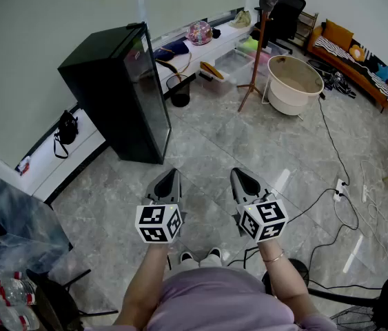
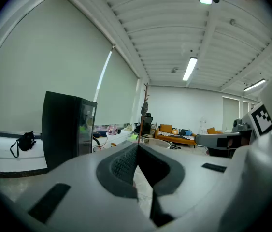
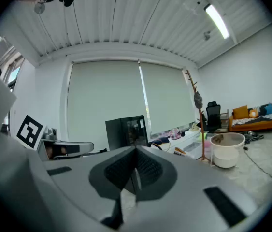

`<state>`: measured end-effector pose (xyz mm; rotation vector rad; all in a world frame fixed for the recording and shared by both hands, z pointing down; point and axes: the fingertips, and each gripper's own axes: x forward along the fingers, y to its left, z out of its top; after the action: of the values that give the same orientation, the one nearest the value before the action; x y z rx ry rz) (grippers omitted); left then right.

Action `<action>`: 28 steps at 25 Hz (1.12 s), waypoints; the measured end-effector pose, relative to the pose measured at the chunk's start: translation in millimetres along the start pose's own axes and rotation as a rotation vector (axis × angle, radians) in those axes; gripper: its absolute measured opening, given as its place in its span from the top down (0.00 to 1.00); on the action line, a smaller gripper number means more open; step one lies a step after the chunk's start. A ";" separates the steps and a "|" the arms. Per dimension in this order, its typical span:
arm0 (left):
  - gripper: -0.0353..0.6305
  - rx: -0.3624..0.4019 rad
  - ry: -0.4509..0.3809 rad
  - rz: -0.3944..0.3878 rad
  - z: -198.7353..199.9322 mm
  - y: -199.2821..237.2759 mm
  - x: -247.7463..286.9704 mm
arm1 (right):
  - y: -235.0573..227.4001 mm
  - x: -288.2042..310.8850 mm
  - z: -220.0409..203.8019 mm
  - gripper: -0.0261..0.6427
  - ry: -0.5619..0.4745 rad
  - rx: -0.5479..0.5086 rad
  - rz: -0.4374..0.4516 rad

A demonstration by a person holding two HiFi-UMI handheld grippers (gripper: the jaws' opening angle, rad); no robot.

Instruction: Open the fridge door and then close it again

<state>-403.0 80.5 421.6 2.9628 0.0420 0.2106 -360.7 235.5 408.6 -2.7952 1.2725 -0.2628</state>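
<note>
A small black fridge (image 1: 118, 92) stands on the floor by the window wall, its glass door (image 1: 154, 95) closed and facing right. It also shows in the left gripper view as the fridge (image 2: 67, 129) and in the right gripper view as the fridge (image 3: 126, 130). My left gripper (image 1: 171, 173) and right gripper (image 1: 240, 173) are held side by side in front of me, well short of the fridge, pointing forward. Both are shut with nothing between the jaws, left gripper (image 2: 136, 148), right gripper (image 3: 136, 151).
A wooden coat stand (image 1: 256, 47) and a beige tub (image 1: 293, 83) stand right of the fridge. A low white ledge (image 1: 200, 47) holds bags and bins. Cables (image 1: 338, 185) trail on the tiled floor at right. An orange sofa (image 1: 352, 54) sits far right.
</note>
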 end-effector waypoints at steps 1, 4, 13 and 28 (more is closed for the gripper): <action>0.95 -0.003 -0.001 0.000 -1.1 -1.9 1.2 | -2.9 -1.1 -0.7 0.96 0.003 -0.001 -0.002; 0.95 -0.006 -0.005 0.002 -5.0 -8.5 3.5 | -11.7 -6.5 -4.2 0.96 0.017 -0.011 -0.012; 0.81 0.028 -0.005 0.020 -7.7 -6.4 13.6 | -31.3 -2.5 -12.8 0.83 0.038 0.008 -0.013; 0.66 -0.006 0.024 0.067 2.2 67.5 122.7 | -87.6 101.7 -11.4 0.71 0.064 0.046 0.003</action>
<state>-280.2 18.6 448.0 2.9581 -0.0556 0.2541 -232.1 216.7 443.9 -2.7668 1.2667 -0.3791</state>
